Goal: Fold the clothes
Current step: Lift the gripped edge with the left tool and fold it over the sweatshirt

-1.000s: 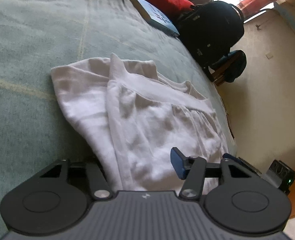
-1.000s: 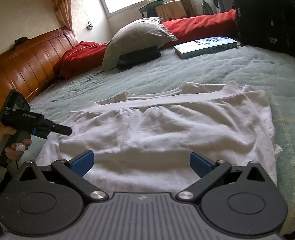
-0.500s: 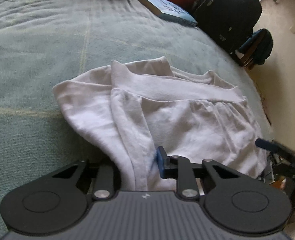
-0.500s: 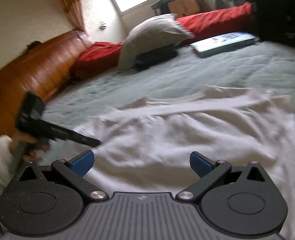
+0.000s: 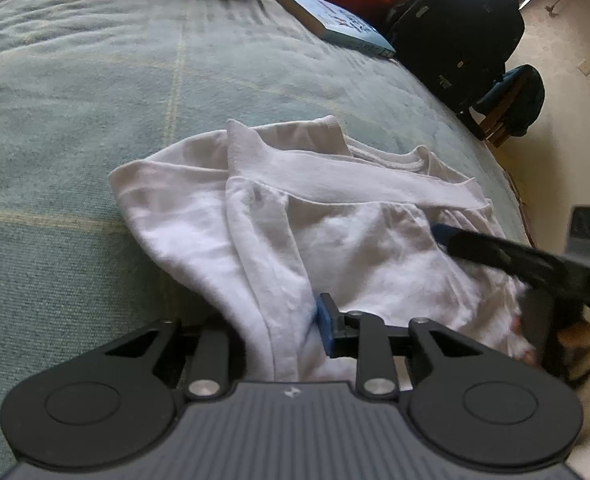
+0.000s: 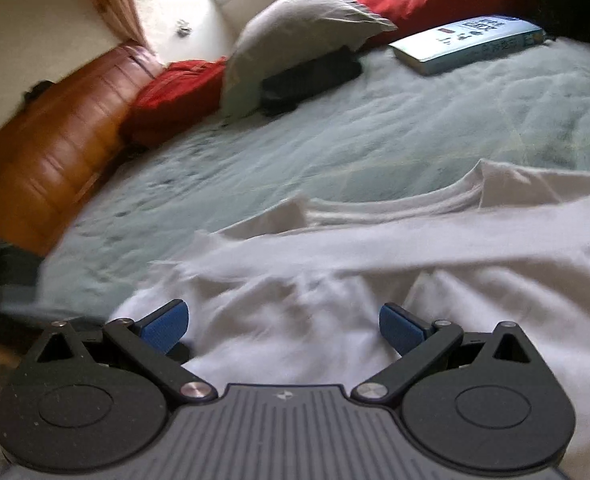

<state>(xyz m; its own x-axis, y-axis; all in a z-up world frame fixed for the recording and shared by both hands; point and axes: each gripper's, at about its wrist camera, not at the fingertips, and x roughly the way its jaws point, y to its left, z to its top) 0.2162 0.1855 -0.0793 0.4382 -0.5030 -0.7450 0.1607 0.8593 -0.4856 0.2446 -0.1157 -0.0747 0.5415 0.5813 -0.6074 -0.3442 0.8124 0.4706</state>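
The white shirt (image 5: 335, 216) lies on the green bed (image 5: 95, 100), partly folded and wrinkly, with a band of cloth across its far side. The left claw (image 5: 283, 328) has just been closing and now pinches the shirt's near edge. The right claw (image 6: 283, 326) has swung across the shirt, pads apart, holding nothing. A fold looks ready to start.

Rumpled white shirt (image 5: 335, 216) on bed
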